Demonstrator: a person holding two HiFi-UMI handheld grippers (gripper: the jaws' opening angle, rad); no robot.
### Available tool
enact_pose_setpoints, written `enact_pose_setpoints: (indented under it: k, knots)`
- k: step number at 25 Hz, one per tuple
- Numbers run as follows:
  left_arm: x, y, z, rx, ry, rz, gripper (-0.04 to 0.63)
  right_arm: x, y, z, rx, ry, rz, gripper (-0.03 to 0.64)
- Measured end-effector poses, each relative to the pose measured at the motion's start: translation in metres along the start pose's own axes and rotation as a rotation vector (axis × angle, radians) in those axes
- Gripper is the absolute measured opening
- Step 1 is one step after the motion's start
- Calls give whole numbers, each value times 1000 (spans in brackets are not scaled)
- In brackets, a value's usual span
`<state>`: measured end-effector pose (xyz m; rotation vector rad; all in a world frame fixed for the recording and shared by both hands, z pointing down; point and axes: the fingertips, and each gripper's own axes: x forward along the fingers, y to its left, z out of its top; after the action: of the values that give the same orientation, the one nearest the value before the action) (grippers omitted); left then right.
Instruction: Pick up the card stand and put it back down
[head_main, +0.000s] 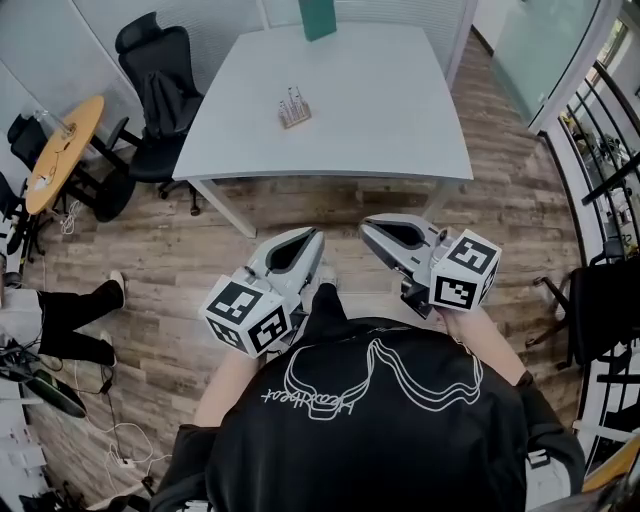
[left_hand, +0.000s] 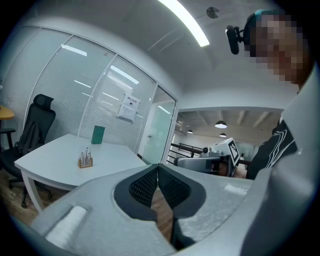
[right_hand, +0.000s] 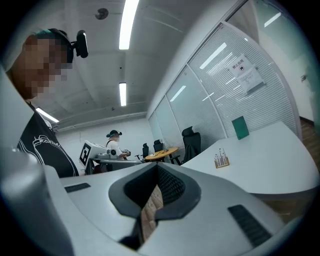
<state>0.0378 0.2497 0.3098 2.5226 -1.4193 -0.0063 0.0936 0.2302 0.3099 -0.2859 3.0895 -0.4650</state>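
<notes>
The card stand (head_main: 294, 110) is a small wooden block with thin metal holders. It stands upright on the white table (head_main: 400, 120), left of the table's middle, and also shows in the left gripper view (left_hand: 86, 161) and the right gripper view (right_hand: 221, 160). My left gripper (head_main: 312, 238) and right gripper (head_main: 368, 228) hover side by side over the wood floor, close to my chest and short of the table's near edge. Both point toward the table, well away from the stand. The left gripper (left_hand: 158, 165) is shut and holds nothing, and so is the right gripper (right_hand: 156, 165).
A green upright board (head_main: 317, 18) stands at the table's far edge. A black office chair (head_main: 160, 75) and a round wooden table (head_main: 62, 150) are to the left. A seated person's leg (head_main: 80, 310) reaches in at the left, and a railing (head_main: 600, 150) runs along the right.
</notes>
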Motion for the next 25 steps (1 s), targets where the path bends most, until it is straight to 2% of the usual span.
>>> enact_pose_setpoints:
  k: [7, 19, 25]
  knots:
    - [38, 72, 16, -6, 23, -4, 14, 55, -59, 18, 22, 12, -9, 8]
    - [129, 247, 54, -38, 100, -1, 14, 173, -204, 58, 97, 43, -79, 8]
    - [167, 314, 57, -28, 127, 19, 15, 206, -264, 59, 129, 58, -116, 8]
